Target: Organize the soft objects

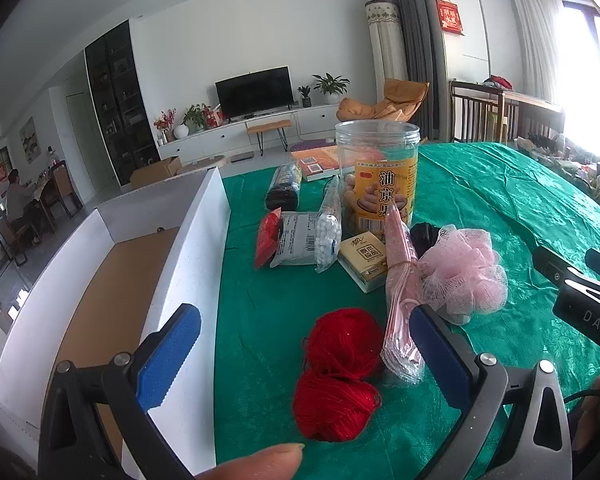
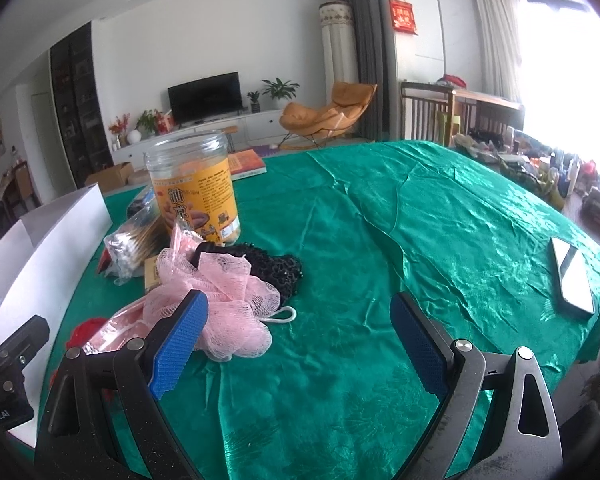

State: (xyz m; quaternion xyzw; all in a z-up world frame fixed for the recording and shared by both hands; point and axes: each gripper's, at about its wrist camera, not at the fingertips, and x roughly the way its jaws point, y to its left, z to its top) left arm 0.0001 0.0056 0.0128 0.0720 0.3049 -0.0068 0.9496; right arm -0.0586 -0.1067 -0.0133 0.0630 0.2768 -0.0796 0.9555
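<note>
Hovering over green satin tablecloth: left gripper jaws apart above red yarn balls; right gripper jaws apart, empty, beside pink mesh bath pouf.

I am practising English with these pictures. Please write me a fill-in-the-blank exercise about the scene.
1. The tablecloth is ____ in colour.
2. The yarn between the left gripper fingers is ____.
3. The right gripper is open and holds ____.
4. The jar stands upright without a ____.

Missing words: green; red; nothing; lid
</note>
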